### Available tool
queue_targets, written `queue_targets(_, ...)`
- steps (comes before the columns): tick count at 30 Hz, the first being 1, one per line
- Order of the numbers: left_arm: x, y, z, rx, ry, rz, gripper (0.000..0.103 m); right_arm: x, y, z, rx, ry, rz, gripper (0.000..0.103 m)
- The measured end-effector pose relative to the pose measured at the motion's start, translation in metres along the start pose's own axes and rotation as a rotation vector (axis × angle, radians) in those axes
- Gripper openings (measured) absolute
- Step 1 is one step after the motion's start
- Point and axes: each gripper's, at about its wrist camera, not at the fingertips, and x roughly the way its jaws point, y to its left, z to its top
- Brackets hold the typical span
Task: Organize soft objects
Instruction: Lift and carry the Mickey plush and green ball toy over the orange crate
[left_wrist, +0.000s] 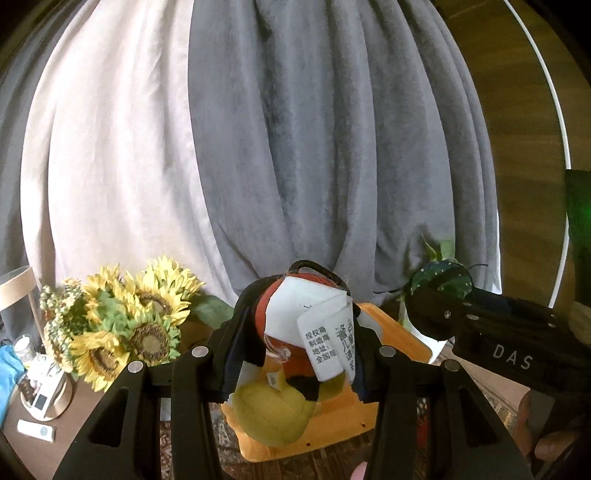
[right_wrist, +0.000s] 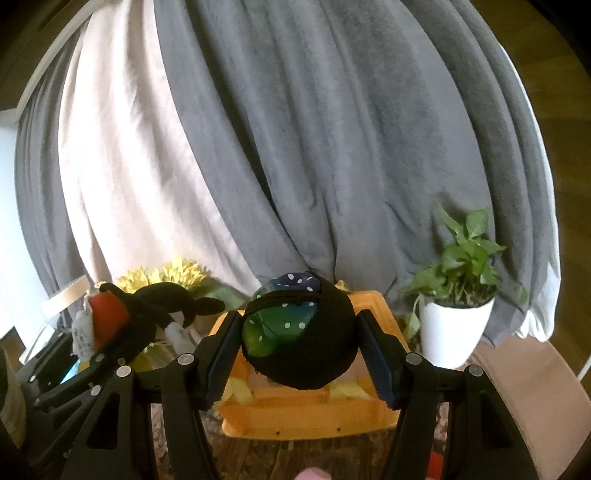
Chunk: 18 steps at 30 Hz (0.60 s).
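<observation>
1. Left wrist view: the left gripper (left_wrist: 295, 350) is clenched on a plush mouse toy (left_wrist: 295, 332). The red and black body sits between the jaws. The yellow foot (left_wrist: 271, 410) hangs down below the jaws, and white paper tags (left_wrist: 328, 339) flap in front.
2. Below and past the jaws is the orange bin (left_wrist: 388, 354). The toy is up in the air over it, not inside yet.
3. The grip is on squishy stuffing, so the toy could slide out. The heavy foot pulls it down, and it might fall beside the bin.
4. To the left of the jaws stand sunflowers (left_wrist: 122, 325). A wide swing could knock them.
5. Right wrist view: the right gripper (right_wrist: 299, 343) is grasping a black mesh ball (right_wrist: 306, 339) with green and blue spotted cloth inside. The ball bulges out above and below the jaws.
6. The orange bin (right_wrist: 306, 417) is right under the jaws, with something yellow already in it.
7. The ball is round and soft, so it could pop out and roll away over the rim.
8. To the right of the jaws is a potted plant (right_wrist: 450, 321) in a white pot. It could tip if bumped.
9. To the left of the jaws, the other gripper and its toy are near. The two could bump over the bin.
</observation>
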Motion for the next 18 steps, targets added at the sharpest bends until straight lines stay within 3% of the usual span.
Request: queue_targets(18, 0.096, 0.003, -0.006, 0.011, 0.104, -0.004, 0.047, 0.1, -0.022, 0.005, 0.001, 0.102, -0.03, 0.064)
